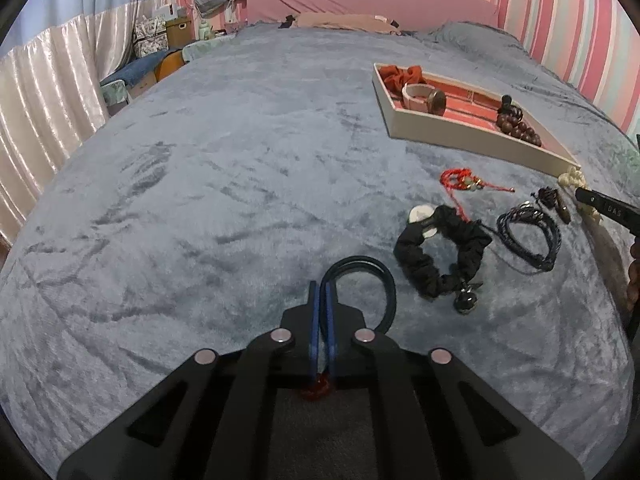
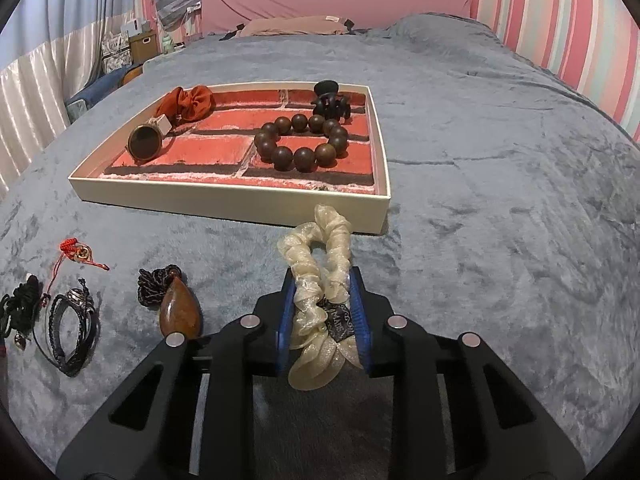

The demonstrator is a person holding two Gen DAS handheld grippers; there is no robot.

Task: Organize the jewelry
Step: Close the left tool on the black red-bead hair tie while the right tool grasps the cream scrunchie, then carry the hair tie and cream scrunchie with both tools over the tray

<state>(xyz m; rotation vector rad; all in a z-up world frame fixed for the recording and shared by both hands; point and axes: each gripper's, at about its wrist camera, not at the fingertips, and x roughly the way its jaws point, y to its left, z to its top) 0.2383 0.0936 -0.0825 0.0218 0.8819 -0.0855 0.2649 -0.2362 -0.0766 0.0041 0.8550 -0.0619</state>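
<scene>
Cream, gauzy and ruffled, an organza scrunchie sits pinched in the right gripper just before the brick-lined tray; the left gripper clamps a smooth dark cord loop above grey plush bedding.

right gripper clamps a cream scrunchie just before the tray.

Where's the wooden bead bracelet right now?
In the right wrist view, the wooden bead bracelet lies inside the tray, toward its right side, just in front of the black hair claw.
</scene>
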